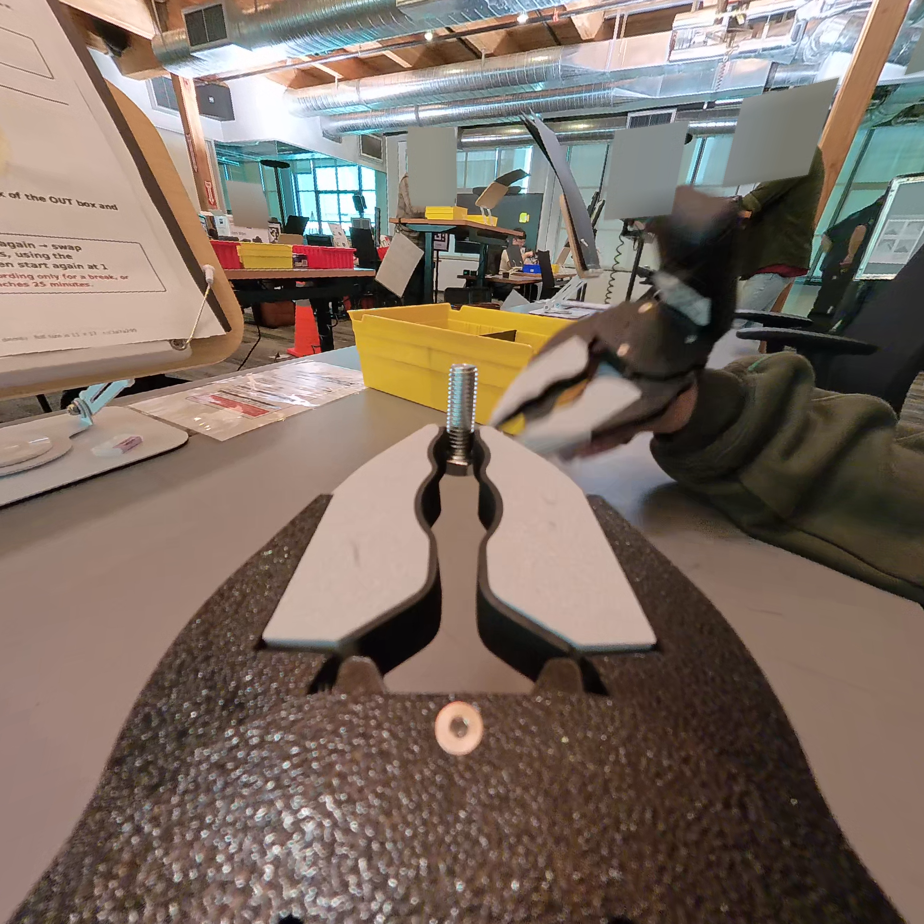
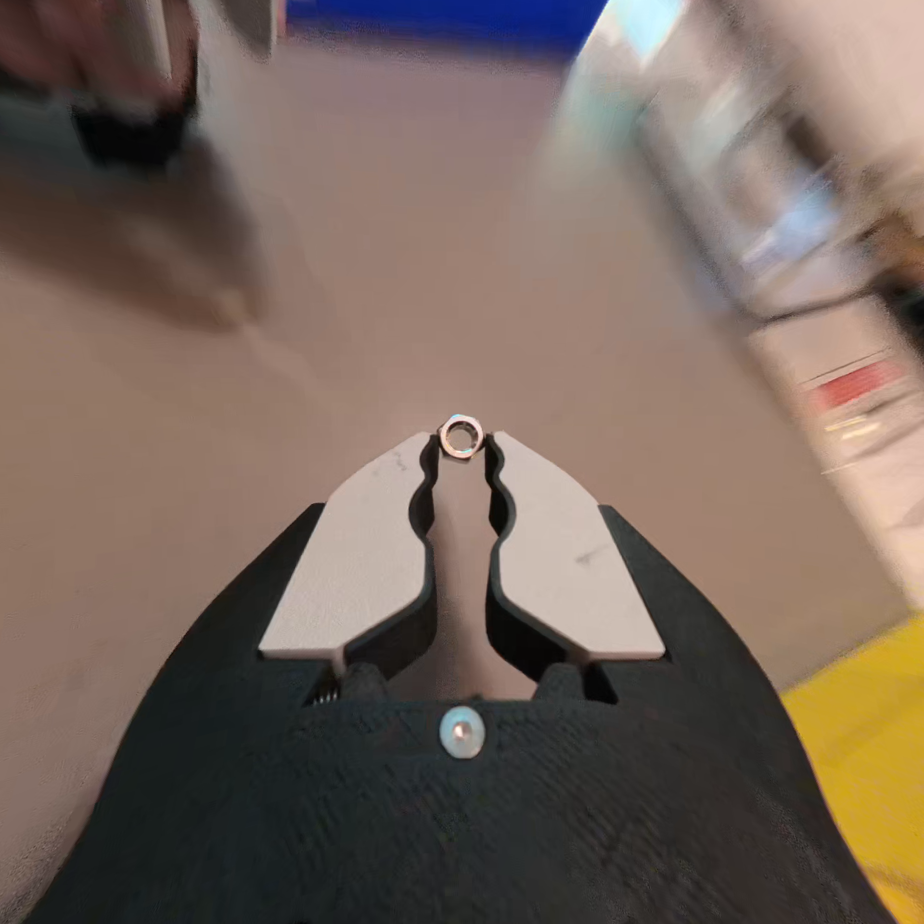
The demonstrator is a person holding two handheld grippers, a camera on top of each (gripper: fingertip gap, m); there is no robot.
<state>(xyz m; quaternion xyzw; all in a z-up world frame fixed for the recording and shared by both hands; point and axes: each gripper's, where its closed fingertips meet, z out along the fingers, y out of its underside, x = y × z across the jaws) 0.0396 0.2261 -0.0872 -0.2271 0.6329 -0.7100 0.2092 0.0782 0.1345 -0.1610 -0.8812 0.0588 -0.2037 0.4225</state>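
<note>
My left gripper (image 1: 461, 452) is shut on a silver bolt (image 1: 462, 400). It grips the bolt by its hex head, and the threaded shank stands upright above the fingertips. My right gripper (image 2: 461, 442) is shut on a small silver hex nut (image 2: 461, 436) held at its fingertips, hole facing the camera. In the left wrist view the right gripper (image 1: 505, 420) shows blurred, just right of the bolt and angled down toward it, held by a hand in an olive sleeve (image 1: 780, 450). The nut is hidden in that view.
A grey table (image 1: 200, 500) lies under both grippers. A yellow bin (image 1: 430, 350) stands behind the bolt. A stand with a printed sheet (image 1: 75, 200) is at the left, a laminated sheet (image 1: 260, 395) beside it. The right wrist view is motion-blurred; a yellow bin corner (image 2: 860, 740) shows at lower right. The left gripper's tips are roughly 12 centimeters from the right gripper's.
</note>
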